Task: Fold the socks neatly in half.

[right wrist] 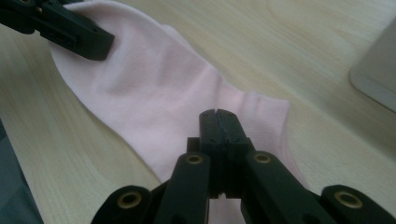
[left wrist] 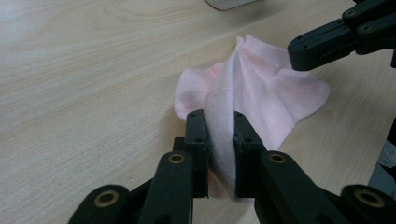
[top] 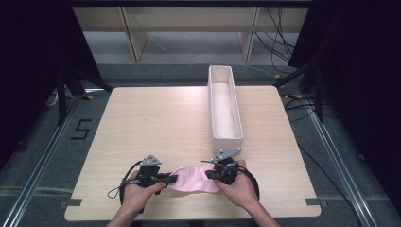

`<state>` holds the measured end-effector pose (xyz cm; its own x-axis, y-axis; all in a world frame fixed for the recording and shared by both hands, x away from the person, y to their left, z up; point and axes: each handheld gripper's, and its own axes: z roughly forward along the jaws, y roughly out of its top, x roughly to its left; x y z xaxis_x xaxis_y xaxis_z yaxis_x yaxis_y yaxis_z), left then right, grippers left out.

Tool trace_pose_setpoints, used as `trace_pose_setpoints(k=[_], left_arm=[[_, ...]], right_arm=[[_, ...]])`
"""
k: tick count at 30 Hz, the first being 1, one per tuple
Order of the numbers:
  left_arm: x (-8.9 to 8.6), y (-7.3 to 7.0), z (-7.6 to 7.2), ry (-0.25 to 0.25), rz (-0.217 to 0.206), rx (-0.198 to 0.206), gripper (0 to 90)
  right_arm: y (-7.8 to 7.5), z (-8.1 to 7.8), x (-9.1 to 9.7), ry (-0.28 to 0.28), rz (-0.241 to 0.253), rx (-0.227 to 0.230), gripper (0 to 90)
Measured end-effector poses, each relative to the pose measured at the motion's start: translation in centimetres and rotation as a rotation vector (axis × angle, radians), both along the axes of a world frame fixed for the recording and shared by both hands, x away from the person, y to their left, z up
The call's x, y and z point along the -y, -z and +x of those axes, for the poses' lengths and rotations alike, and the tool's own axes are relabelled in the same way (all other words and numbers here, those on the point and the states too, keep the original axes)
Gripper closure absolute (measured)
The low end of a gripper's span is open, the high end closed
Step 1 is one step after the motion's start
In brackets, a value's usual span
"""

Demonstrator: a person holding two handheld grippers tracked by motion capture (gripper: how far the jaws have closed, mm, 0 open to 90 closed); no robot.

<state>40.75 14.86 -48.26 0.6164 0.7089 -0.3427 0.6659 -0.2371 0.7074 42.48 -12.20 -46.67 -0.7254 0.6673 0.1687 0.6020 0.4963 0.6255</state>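
Note:
A pale pink sock (top: 194, 182) lies on the wooden table (top: 156, 118) near its front edge, between my two grippers. My left gripper (left wrist: 220, 121) is shut on the sock's (left wrist: 261, 88) left end and pinches a raised fold of fabric between its pads. The right gripper (right wrist: 217, 112) has its jaws pressed together over the other end of the sock (right wrist: 140, 79). Its tips sit on the fabric, and I see none between them. In the high view the left gripper (top: 172, 178) and right gripper (top: 208, 174) point toward each other across the sock.
A long, narrow white box (top: 226, 141), open on top, stands lengthwise on the right half of the table, its near end just beyond my right gripper. Bare tabletop stretches to the left and behind. Cables and dark stands flank the table.

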Motion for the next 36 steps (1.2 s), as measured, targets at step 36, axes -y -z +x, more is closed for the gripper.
trace_pose_setpoints(k=[36], left_arm=[[-3.6, -1.4, 0.2, -0.071, 0.004, -0.01, 77.8]], right_arm=[[1.6, 0.4, 0.0, 0.014, -0.011, 0.012, 84.9]])
